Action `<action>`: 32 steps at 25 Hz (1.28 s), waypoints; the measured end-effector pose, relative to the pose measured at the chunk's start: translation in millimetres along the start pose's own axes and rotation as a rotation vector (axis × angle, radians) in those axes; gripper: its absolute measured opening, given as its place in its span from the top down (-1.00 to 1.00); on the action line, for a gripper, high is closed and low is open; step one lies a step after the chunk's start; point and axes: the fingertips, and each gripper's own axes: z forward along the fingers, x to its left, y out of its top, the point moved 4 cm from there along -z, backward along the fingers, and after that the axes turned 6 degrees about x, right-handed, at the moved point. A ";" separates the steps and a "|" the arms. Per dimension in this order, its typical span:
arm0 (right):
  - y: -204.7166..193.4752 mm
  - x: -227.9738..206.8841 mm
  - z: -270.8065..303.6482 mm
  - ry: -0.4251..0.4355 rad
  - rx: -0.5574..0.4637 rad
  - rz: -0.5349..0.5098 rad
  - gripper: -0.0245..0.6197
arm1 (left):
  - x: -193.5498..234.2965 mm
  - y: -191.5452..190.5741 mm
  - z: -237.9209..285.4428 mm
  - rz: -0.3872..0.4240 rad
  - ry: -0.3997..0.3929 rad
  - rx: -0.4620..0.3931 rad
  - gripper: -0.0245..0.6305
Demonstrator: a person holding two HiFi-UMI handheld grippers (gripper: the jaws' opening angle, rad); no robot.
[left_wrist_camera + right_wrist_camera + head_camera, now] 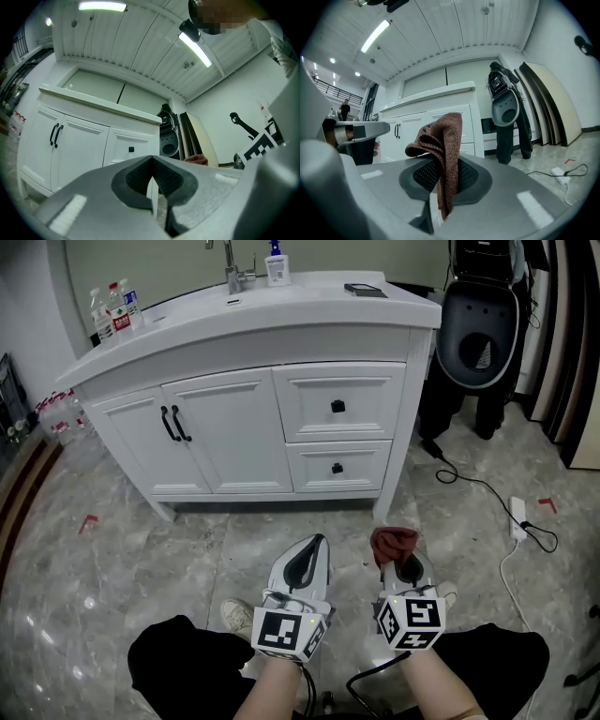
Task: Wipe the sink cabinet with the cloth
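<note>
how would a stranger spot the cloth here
Start at the white sink cabinet, then look down to the two tongs held over the floor before it. The cloth is the reddish-brown knitted rag pinched in the right tongs; the left tongs hold nothing.

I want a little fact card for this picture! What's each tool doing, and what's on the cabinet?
left tool: shut, nothing in it
right tool: shut on the cloth
cloth: reddish-brown, bunched, sticking out past the jaws
sink cabinet: white, doors and drawers shut, ahead of both tools, not touched
on top: faucet, water bottles, soap bottle
</note>
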 end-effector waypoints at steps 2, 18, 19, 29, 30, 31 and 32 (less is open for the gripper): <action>2.3 0.5 -4.2 0.000 -0.003 0.000 0.67 | -4.3 3.8 -2.1 0.019 -0.013 0.003 0.93; 9.0 8.2 -6.5 0.015 -0.008 0.004 0.68 | -3.6 -5.6 -8.5 0.033 -0.031 0.053 0.93; 8.4 8.1 -5.8 0.018 -0.006 0.013 0.68 | -4.7 -5.8 -8.3 0.033 -0.034 0.056 0.93; 9.1 6.1 -7.0 0.009 -0.005 0.019 0.68 | -9.2 -10.0 -7.7 0.043 -0.049 0.066 0.93; 9.2 6.2 -7.2 0.009 -0.006 0.019 0.68 | -9.4 -10.1 -7.7 0.044 -0.049 0.068 0.93; 9.2 6.2 -7.3 0.009 -0.006 0.020 0.68 | -9.7 -10.2 -7.7 0.045 -0.049 0.070 0.93; 9.1 6.3 -7.5 0.009 -0.006 0.021 0.68 | -9.9 -10.3 -7.8 0.045 -0.049 0.071 0.93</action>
